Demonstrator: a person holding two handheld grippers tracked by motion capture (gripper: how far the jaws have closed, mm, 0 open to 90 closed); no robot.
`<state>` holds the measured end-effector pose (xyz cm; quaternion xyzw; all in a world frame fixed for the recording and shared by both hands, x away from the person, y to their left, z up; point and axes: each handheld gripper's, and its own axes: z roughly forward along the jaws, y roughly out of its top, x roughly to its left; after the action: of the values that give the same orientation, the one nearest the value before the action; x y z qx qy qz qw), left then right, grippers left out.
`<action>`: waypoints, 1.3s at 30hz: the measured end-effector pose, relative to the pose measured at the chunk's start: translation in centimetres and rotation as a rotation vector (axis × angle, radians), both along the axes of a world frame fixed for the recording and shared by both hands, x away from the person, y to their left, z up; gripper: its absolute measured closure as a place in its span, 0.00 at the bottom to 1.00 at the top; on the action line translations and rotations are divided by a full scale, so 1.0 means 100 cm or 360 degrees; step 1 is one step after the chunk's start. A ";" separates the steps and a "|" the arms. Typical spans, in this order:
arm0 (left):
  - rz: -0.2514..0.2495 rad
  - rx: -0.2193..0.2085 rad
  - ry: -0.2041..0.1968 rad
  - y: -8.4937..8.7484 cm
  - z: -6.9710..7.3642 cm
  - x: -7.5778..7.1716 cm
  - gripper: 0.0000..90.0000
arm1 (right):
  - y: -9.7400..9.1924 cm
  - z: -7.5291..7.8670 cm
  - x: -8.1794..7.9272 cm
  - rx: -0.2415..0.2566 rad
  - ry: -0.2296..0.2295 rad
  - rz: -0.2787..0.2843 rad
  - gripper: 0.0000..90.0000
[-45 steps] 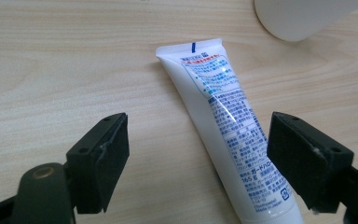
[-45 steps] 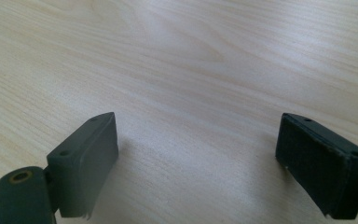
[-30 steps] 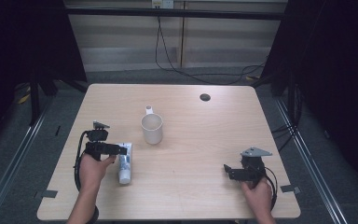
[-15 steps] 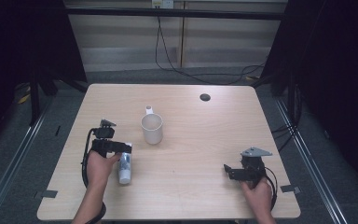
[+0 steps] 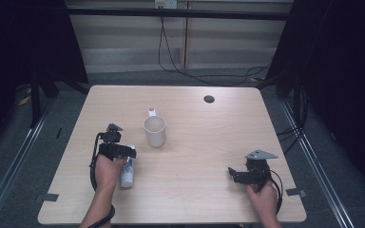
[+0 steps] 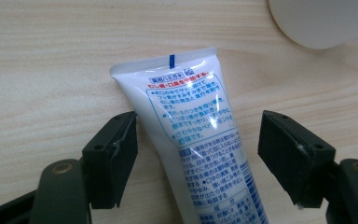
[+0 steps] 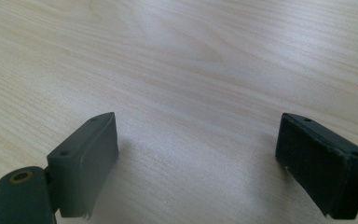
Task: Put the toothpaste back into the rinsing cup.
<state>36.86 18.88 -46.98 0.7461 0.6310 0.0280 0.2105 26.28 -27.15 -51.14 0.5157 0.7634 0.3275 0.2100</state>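
The left gripper [image 5: 123, 153] is held low over the table by the left hand [image 5: 105, 168], whose forearm comes in from the bottom edge of the high view; its jaws have just been closing, one pad [image 6: 121, 154] lies just beside what stands between them and the other is kept apart from it. The right gripper [image 5: 233, 175] is gripped by the right hand [image 5: 262, 194] near the table's right front, pointed leftward, with its jaws spread wide.

A pale wooden table [image 5: 209, 142] stands on grey floor [image 5: 24, 156], dark curtains [image 5: 24, 42] beside.
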 end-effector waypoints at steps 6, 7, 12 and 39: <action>0.0004 0.0056 0.0010 -0.005 -0.004 0.002 0.35 | 0.000 0.000 0.000 0.0000 0.0002 -0.0002 0.14; 0.0004 0.0063 0.0014 -0.006 -0.003 0.002 0.36 | 0.000 0.000 0.000 0.0000 -0.0001 0.0000 0.14; -0.0008 0.0116 0.0010 -0.011 -0.003 0.003 0.40 | 0.000 0.000 0.000 -0.0001 0.0000 0.0001 0.14; -0.0088 0.0031 -0.0295 -0.001 0.029 -0.012 0.77 | -0.001 0.000 0.000 -0.0004 -0.0006 -0.0001 0.14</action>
<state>35.65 18.79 -44.07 0.7595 0.5877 0.0971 0.2614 26.32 -27.21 -51.16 0.5151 0.7632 0.3273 0.2123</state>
